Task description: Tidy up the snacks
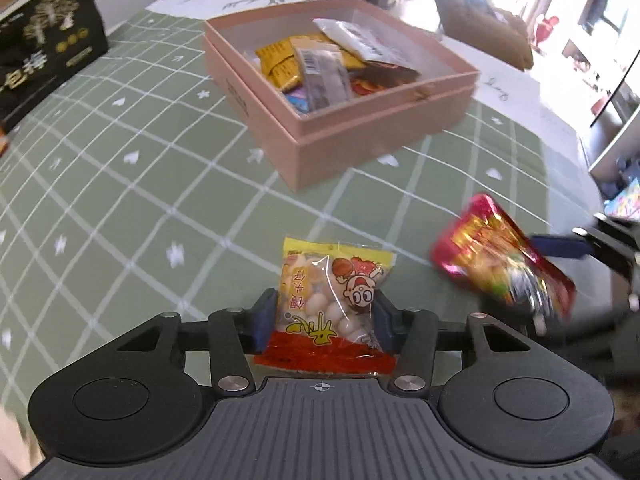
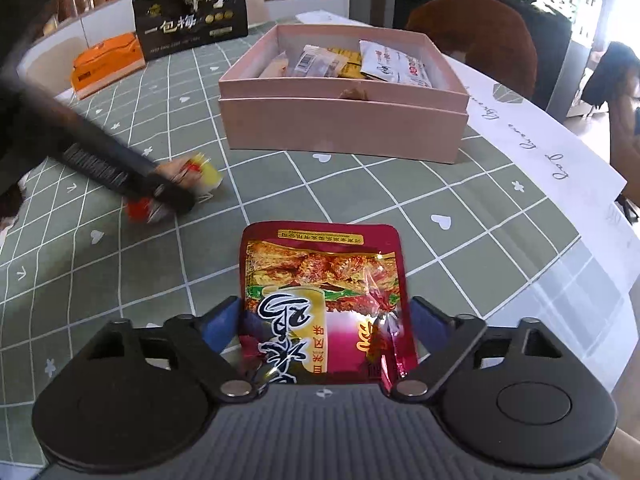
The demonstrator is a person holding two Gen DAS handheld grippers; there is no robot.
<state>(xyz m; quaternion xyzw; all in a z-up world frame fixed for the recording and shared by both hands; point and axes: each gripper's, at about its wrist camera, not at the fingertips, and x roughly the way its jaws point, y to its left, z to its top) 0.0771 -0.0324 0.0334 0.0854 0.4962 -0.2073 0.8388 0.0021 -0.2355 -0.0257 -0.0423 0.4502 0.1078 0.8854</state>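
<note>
My left gripper (image 1: 324,316) is shut on a clear and yellow packet of white candies (image 1: 332,300) with a cartoon boy, held just above the green checked cloth. My right gripper (image 2: 324,320) is shut on a dark red foil snack pouch (image 2: 324,300). That pouch also shows blurred at the right of the left wrist view (image 1: 500,264). The left gripper and its packet appear blurred at the left of the right wrist view (image 2: 172,184). An open pink box (image 1: 384,120) (image 2: 344,128) with several snack packets stands beyond both grippers.
A black gift box with gold characters (image 2: 190,14) and an orange box (image 2: 106,62) stand at the far left of the table. White paper with script (image 2: 552,148) lies along the right side. A brown chair (image 2: 472,28) stands behind the table.
</note>
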